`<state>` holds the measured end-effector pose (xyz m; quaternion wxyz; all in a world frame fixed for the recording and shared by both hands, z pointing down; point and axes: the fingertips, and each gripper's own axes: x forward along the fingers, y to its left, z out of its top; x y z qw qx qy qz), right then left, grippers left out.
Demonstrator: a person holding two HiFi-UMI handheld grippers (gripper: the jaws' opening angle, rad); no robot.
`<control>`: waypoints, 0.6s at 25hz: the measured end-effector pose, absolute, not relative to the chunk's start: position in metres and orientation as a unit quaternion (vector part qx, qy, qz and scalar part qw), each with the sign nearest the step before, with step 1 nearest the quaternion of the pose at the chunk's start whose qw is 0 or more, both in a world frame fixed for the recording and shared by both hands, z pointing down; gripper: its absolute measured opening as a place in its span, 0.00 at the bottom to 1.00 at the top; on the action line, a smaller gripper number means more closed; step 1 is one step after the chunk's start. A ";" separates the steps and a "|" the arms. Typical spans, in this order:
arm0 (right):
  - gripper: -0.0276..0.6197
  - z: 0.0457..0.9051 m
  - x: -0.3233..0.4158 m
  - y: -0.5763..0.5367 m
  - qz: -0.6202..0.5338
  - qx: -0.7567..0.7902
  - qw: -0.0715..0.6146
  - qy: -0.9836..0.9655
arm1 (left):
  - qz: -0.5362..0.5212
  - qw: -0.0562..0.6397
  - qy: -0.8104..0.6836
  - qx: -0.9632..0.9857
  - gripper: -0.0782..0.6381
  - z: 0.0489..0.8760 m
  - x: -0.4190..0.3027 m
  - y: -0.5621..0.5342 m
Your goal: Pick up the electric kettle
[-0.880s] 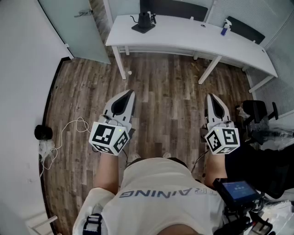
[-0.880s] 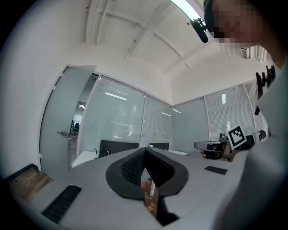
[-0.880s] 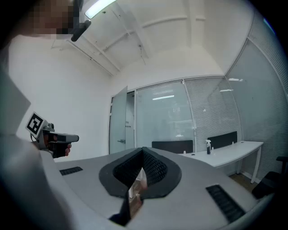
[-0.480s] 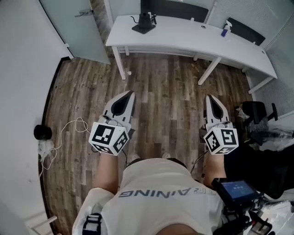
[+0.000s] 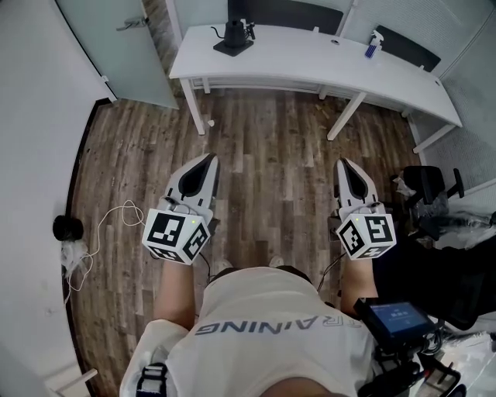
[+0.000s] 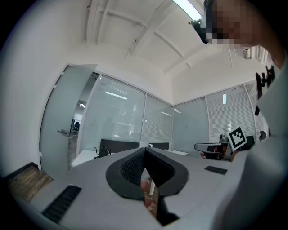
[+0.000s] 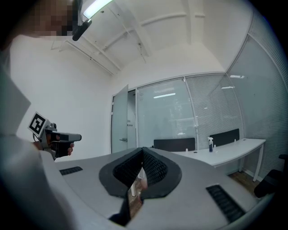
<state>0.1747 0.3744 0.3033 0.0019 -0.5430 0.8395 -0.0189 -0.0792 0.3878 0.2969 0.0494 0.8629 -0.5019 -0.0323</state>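
Hovering over wide-open wood floor (image 5: 271, 147), left gripper (image 5: 210, 158) and right gripper (image 5: 343, 163) are clenching on nothing — the electric kettle (image 5: 232, 34) is sitting well apart, near the white table's (image 5: 310, 56) left edge; shirt (image 5: 263, 310) print is reading "TRAINING".

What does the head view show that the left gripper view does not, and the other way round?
Only the head view shows the white cable on the floor by the wall, the small screen at the person's right, and the black chair. Only the left gripper view shows the ceiling light and the left gripper close up, its jaws together at the tips with nothing between them. Both show the white desk, the black electric kettle on it, far from both grippers, and the right gripper.
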 end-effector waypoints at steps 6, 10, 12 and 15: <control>0.06 0.304 0.172 0.376 -0.018 -0.541 -0.004 0.841 | -0.027 0.047 -0.498 0.866 0.13 0.297 -0.079 0.388; 0.06 0.303 0.172 0.376 -0.017 -0.542 -0.006 0.840 | -0.026 0.047 -0.498 0.866 0.13 0.296 -0.080 0.388; 0.06 0.304 0.173 0.376 -0.017 -0.541 -0.008 0.841 | -0.025 0.048 -0.500 0.865 0.13 0.297 -0.080 0.389; 0.06 0.303 0.175 0.375 -0.016 -0.542 -0.010 0.840 | -0.025 0.049 -0.500 0.864 0.13 0.298 -0.079 0.387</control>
